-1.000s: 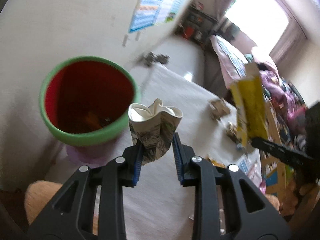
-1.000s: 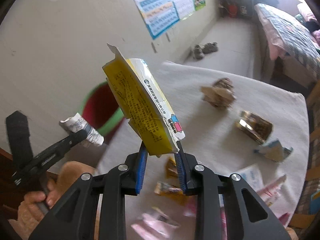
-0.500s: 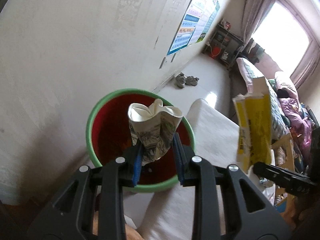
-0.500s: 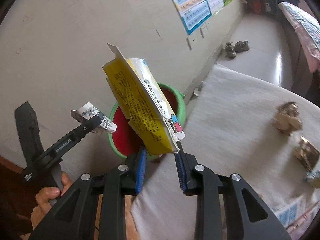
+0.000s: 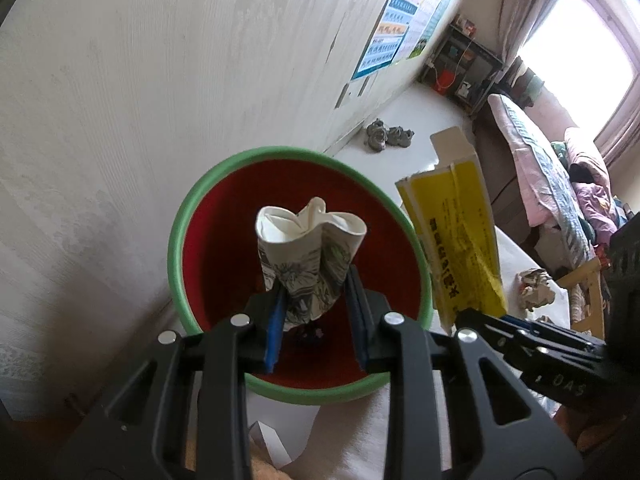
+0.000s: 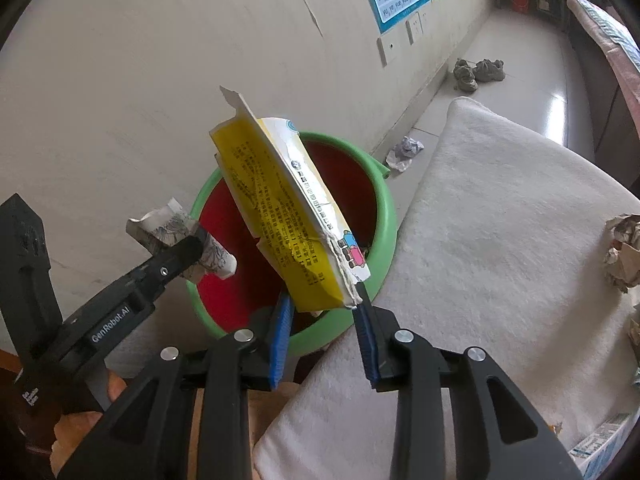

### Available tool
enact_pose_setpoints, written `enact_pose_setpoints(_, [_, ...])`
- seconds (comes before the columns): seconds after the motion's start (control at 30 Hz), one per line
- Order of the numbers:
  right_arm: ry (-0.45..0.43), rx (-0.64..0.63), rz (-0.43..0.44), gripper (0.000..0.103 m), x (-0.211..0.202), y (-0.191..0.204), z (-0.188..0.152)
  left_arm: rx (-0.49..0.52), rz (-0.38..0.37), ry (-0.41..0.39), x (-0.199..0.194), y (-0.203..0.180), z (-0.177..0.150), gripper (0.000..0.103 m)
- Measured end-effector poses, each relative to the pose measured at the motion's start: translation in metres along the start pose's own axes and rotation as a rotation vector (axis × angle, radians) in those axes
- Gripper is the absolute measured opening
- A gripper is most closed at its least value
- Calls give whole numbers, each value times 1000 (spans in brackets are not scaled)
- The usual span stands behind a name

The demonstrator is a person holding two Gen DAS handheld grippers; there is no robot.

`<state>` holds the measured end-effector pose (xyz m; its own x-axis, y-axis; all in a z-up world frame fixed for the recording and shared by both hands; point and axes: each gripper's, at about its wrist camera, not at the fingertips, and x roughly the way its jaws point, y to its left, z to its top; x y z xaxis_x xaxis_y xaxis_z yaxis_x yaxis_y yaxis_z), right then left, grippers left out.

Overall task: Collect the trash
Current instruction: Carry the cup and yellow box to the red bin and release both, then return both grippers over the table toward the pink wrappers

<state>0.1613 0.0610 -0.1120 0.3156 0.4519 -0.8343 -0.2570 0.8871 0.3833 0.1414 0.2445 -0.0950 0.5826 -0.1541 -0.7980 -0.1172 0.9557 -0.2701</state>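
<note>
A red bin with a green rim [image 5: 180, 240] stands on the floor between the wall and the table. My left gripper [image 5: 316, 292] is shut on a crumpled printed paper cup [image 5: 312, 248], held upright right over the bin's mouth. My right gripper [image 6: 322, 304] holds a torn yellow carton [image 6: 280, 208] above the bin's [image 6: 384, 216] near rim. Its jaws are opening, and the carton's lower edge still sits between the blue pads. In the right wrist view the left gripper [image 6: 180, 252] and its cup [image 6: 160, 228] show at the left. The carton [image 5: 456, 232] also stands to the right in the left wrist view.
A table under a white cloth [image 6: 500, 220] borders the bin on the right and carries crumpled paper [image 6: 624, 248] and a packet [image 6: 604, 444]. A paper ball [image 6: 406, 150] and shoes [image 6: 478, 72] lie on the floor by the wall. A hand [image 6: 116, 392] grips the left tool.
Both grippers have travelled from over the table to the bin, which now lies under the cup and the carton. The carton has tilted slightly in the right gripper.
</note>
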Motion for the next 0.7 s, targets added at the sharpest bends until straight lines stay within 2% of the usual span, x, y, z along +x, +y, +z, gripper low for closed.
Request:
enact_pose_setpoints(0.03, [-1,1,1,32,1,1,0,-2,4,1,2,1,0,30])
enact_pose_setpoints(0.1, [-3,2,5,33,2,2,2,-10,4,2,7,3,2,56])
enact_pose_setpoints(0.17, [-9,1,5,42,1,2,1,-21,3,-2,9,4,3,65])
enact_pose_setpoints(0.3, [-22,6,14,44,-2,-1,1,-16,10,-1,8,1,1,66])
enact_pose_setpoints(0.5, [-38,17,46,44,-33,-7,-13,23,4,-5,-5,-16,-10,66])
enact_pose_setpoints(0.7, [-56,71,80,44,-87,-35,-46,92,-64,6,-29,-55,-38,66])
